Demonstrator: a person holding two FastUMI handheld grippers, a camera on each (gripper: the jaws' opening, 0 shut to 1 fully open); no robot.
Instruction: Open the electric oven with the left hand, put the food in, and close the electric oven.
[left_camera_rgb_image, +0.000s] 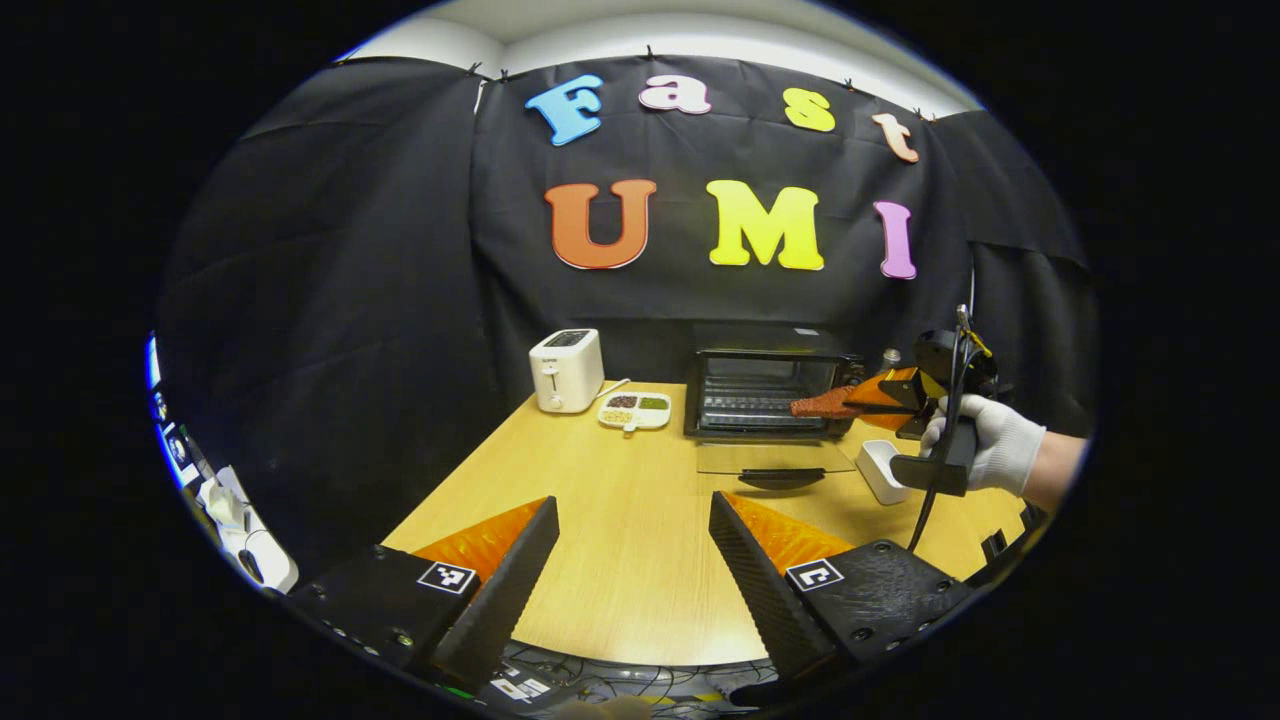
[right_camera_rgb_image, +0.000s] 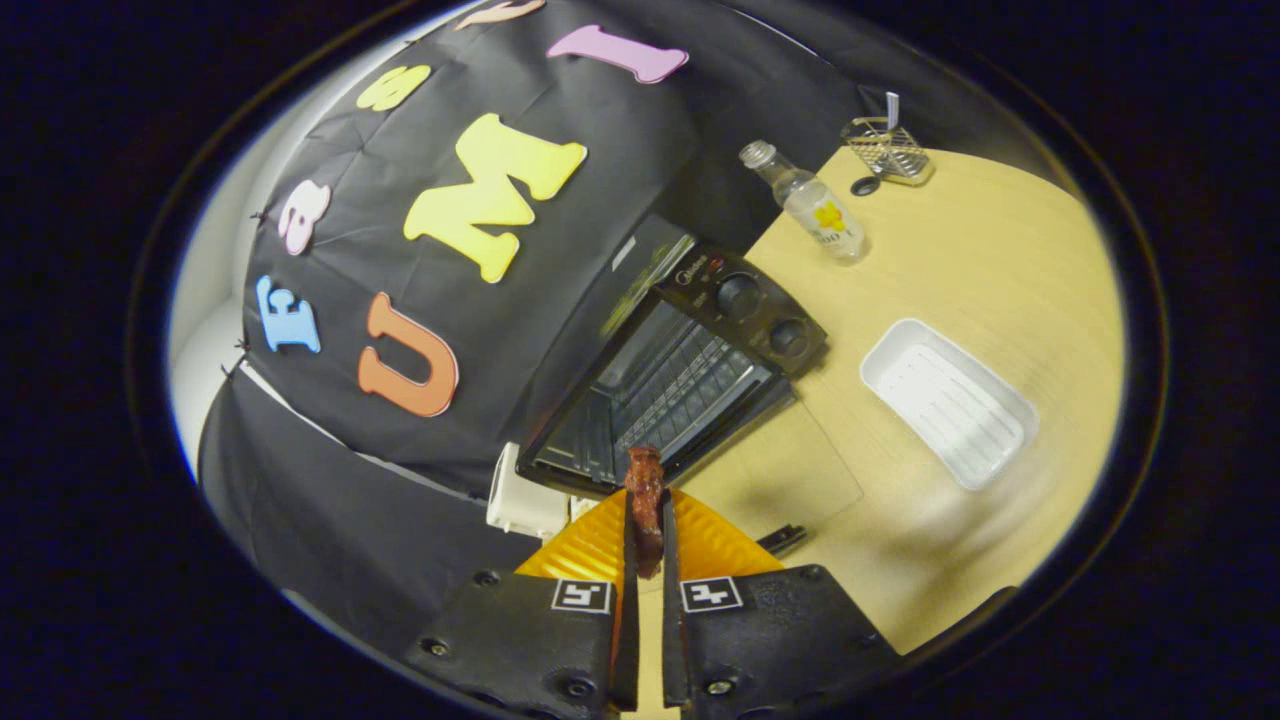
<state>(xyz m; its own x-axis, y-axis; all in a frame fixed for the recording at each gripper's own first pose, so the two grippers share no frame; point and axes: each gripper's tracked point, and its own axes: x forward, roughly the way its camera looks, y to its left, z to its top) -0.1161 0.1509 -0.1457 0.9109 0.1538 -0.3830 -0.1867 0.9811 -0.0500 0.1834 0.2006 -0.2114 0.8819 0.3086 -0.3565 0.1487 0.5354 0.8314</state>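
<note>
The electric oven (left_camera_rgb_image: 765, 393) is standing at the far side of the wooden table (left_camera_rgb_image: 620, 560), against the black cloth wall, with its glass door (left_camera_rgb_image: 775, 458) lying open and flat on the table in front of it, handle toward the near side. Its wire rack (right_camera_rgb_image: 680, 385) is showing inside the open cavity, and 2 knobs (right_camera_rgb_image: 740, 296) are sitting on its control panel in the right gripper view.

The right gripper (right_camera_rgb_image: 645, 520) is pinching the food (right_camera_rgb_image: 645, 500), a reddish-brown strip, between its 2 fingers, which are sitting narrow and pressing on both sides of it. In the left gripper view a gloved hand (left_camera_rgb_image: 985, 445) is holding that gripper at the right of the oven, and the food (left_camera_rgb_image: 825, 404) is pointing left, reaching across the front of the oven's opening; whether it is inside the cavity I cannot tell.

The left gripper (left_camera_rgb_image: 635, 555) is hanging wide, its fingers well apart and gripping nothing, over the near part of the table.

A white tray (right_camera_rgb_image: 948, 400) is lying on the table to the right of the oven door. A clear bottle (right_camera_rgb_image: 805, 200) is standing near the oven's right side, with a small wire basket (right_camera_rgb_image: 885, 148) beyond it. To the left of the oven, a divided dish (left_camera_rgb_image: 634, 409) is sitting just beside a white toaster (left_camera_rgb_image: 566, 370).
</note>
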